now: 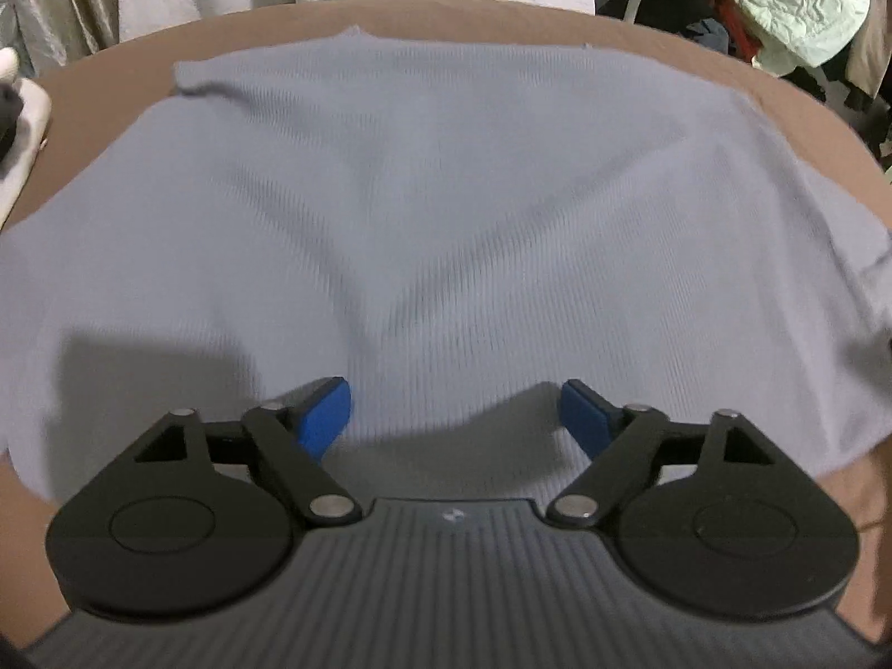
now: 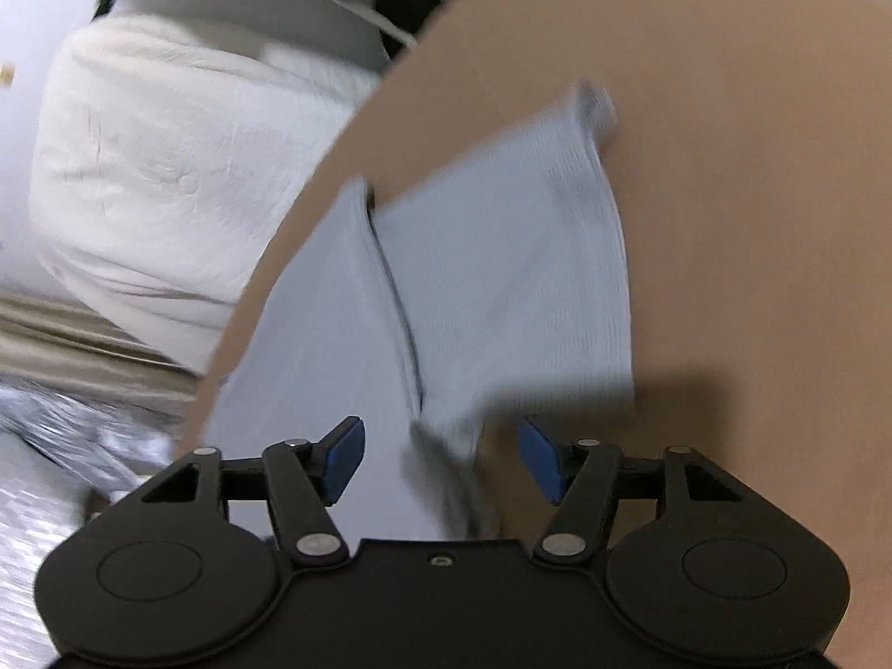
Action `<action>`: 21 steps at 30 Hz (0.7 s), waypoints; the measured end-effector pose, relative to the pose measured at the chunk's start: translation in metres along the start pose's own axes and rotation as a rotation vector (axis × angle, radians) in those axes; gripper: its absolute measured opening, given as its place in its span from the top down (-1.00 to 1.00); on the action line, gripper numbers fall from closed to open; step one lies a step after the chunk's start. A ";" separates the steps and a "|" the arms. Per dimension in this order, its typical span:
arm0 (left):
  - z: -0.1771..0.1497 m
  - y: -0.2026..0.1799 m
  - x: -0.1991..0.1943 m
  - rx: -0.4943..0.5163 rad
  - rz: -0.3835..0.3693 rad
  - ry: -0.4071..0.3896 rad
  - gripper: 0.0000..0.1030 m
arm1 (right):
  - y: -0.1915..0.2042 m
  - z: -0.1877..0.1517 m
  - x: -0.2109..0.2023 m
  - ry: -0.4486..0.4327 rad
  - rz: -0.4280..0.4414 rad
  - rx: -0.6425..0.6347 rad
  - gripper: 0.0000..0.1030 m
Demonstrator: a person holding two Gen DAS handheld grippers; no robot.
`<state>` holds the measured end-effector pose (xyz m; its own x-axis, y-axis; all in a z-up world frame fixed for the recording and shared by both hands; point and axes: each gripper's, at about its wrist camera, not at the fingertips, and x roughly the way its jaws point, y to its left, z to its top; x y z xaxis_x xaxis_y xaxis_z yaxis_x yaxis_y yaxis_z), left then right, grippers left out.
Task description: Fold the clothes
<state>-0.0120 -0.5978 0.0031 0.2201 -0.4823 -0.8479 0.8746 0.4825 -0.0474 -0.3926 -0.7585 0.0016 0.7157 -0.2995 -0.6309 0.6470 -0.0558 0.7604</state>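
A pale blue-grey ribbed garment lies spread flat over a brown table, filling most of the left wrist view. My left gripper hovers over its near part, jaws wide apart, blue pads clear of the cloth. In the right wrist view the same garment shows a folded flap with a dark crease running toward me. My right gripper stands open above the garment's near edge, with nothing pinched between its pads.
Bare brown table stretches to the right of the garment. Beyond the table edge sit a white quilted bundle, pale curtains, and a heap of clothes with a mint-green jacket. A white object sits at the table's left edge.
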 end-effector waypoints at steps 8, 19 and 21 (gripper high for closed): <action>-0.003 -0.004 -0.002 -0.040 0.076 0.008 -0.63 | 0.003 0.012 0.048 -0.329 -0.135 0.056 0.22; -0.010 -0.002 -0.003 -0.070 0.087 0.022 -0.79 | -0.014 0.047 0.034 -0.303 -0.194 -0.010 0.86; -0.006 -0.002 -0.003 -0.075 0.070 0.025 -0.81 | -0.013 0.047 0.035 -0.305 -0.198 -0.016 0.85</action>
<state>-0.0171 -0.5931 0.0021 0.2685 -0.4277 -0.8631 0.8225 0.5682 -0.0257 -0.3888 -0.8131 -0.0233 0.4662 -0.5546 -0.6893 0.7713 -0.1269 0.6237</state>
